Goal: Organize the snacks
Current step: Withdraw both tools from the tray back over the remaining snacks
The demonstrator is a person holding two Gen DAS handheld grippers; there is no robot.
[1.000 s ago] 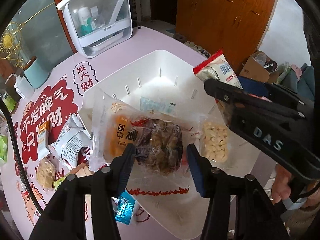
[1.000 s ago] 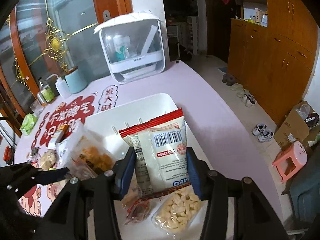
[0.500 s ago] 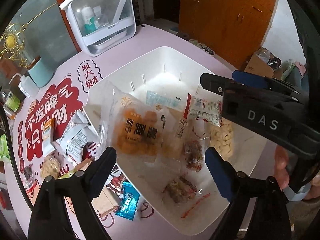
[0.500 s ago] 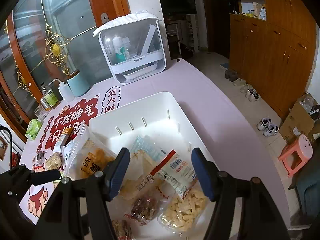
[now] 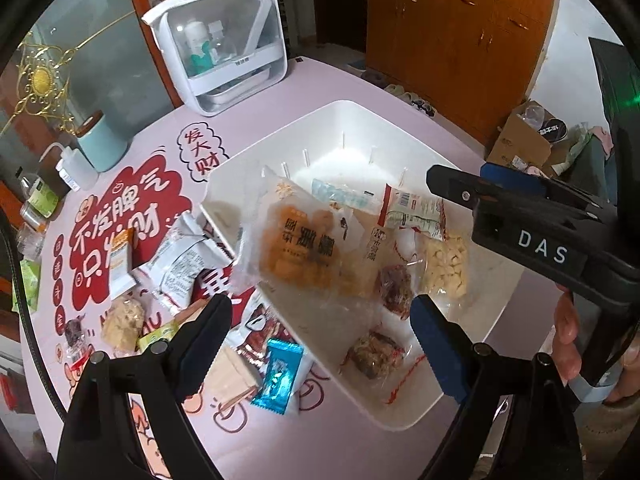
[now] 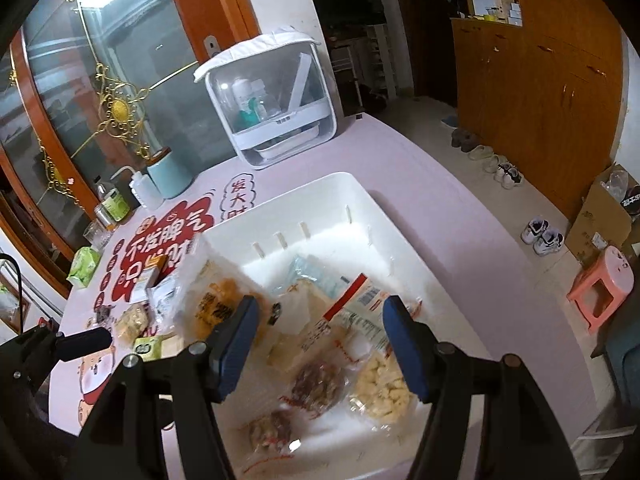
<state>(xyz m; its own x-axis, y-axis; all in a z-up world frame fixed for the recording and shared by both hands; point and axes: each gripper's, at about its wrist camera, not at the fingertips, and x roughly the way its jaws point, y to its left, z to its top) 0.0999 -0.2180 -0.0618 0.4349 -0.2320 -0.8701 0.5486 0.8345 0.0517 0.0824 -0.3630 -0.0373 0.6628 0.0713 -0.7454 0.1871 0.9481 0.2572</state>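
Note:
A white bin (image 5: 352, 120) (image 6: 320, 192) stands on the pink table and holds several snack packets: an orange packet (image 5: 296, 246) (image 6: 216, 308) leaning on its left wall, a red-edged barcode packet (image 5: 412, 210) (image 6: 356, 312), a bag of pale puffs (image 5: 446, 268) (image 6: 382, 390) and dark snack packs (image 5: 394, 286) (image 6: 318, 384). My left gripper (image 5: 320, 322) is open and empty above the bin's near left side. My right gripper (image 6: 316, 338) is open and empty above the bin; it also shows in the left wrist view (image 5: 516, 216).
Loose packets lie on the table left of the bin: white ones (image 5: 182, 260), a blue one (image 5: 280, 374), an orange-white one (image 5: 120, 264). A white lidded organizer (image 5: 224, 46) (image 6: 276, 100), a teal cup (image 5: 102, 144) and bottles stand at the back.
Both grippers opened and drew back. The left let go of the dark snack pack, the right let go of the red-edged barcode packet; both now lie in the bin.

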